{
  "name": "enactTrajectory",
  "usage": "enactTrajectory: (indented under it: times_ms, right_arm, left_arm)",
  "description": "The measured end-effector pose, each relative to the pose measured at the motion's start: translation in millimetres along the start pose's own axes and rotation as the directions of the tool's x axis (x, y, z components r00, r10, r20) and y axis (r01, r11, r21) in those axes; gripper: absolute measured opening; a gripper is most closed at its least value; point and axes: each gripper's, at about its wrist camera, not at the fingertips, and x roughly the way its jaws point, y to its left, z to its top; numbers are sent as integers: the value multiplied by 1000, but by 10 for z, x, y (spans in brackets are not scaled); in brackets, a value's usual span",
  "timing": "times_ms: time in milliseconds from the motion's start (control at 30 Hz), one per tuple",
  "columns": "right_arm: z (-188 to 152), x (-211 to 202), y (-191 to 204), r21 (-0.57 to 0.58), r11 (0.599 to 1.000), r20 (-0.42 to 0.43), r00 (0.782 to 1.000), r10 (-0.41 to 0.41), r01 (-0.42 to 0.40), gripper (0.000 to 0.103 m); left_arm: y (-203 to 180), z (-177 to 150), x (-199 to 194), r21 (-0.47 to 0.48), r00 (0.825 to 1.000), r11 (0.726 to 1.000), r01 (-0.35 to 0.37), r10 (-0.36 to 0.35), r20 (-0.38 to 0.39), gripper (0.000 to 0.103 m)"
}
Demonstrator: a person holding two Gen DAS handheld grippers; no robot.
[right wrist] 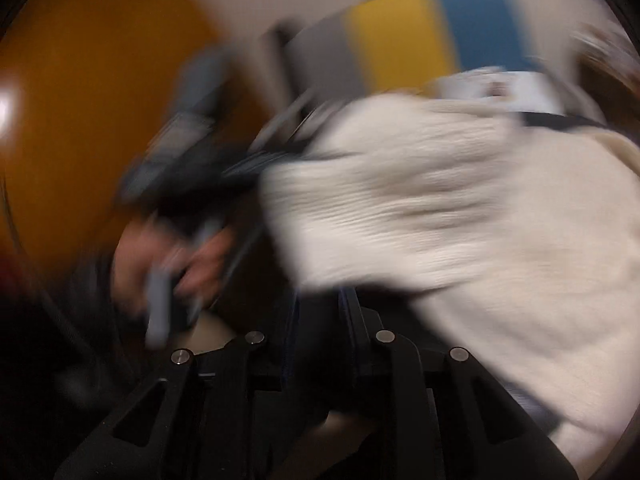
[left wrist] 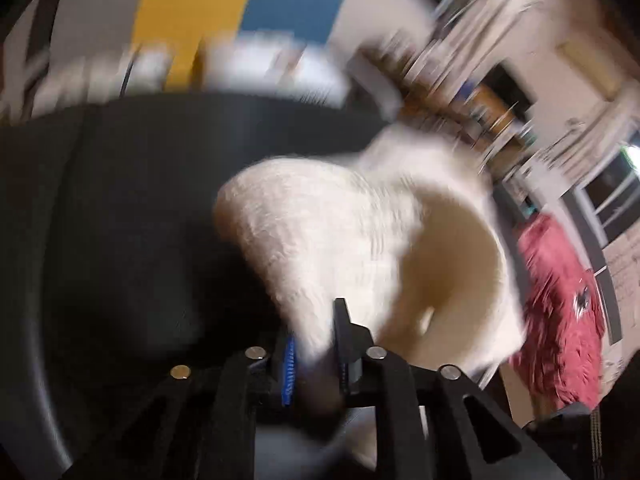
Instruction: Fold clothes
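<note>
Both views are smeared by motion. A cream knitted sweater (left wrist: 328, 232) hangs lifted above a black surface (left wrist: 120, 208), one round opening gaping to the right. My left gripper (left wrist: 314, 344) is shut on its lower edge, with cloth pinched between the blue-padded finger and the black one. In the right wrist view the same sweater (right wrist: 460, 208) fills the right half. My right gripper (right wrist: 320, 308) has its fingers close together, with the sweater's hem at their tips. The other gripper (right wrist: 188, 148) and the hand (right wrist: 192, 264) holding it show at the left, clamped on the sweater's far end.
A red garment (left wrist: 560, 312) lies or hangs at the right. Yellow (left wrist: 192, 20) and blue (left wrist: 292, 0) wall panels stand behind, with blurred white items below them. An orange-brown surface (right wrist: 88, 100) fills the left of the right wrist view.
</note>
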Motion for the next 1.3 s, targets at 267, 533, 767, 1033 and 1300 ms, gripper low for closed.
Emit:
enactTrajectory:
  times_ms: [267,533,767,1033,1300]
  right_arm:
    - [-187,-343,-674,224,967,-61,992,-109,120,56]
    - [-580,-1456,-2487,702,674,24,938,-346,230,66]
    - [-650,-1264,-3535,832,528,-6,955,-297,169,66]
    - [-419,-966,-4037,837,531,28,957,-288,135,66]
    - [-213,-720,-4008,787,575,-52,953,-299,223,6]
  left_arm:
    - [944,-352,-195,-267,998,963,47,-56,-27,21]
    - [362,-118,-279,-176,987,973,150,-137,85,22]
    - [-610,42,16,171,995,985,-33,17,94,23]
    - [-463,26,301,161,997,984,-79,74,37,23]
    - [-302,34,500,90,998,994,-55,57,-27,27]
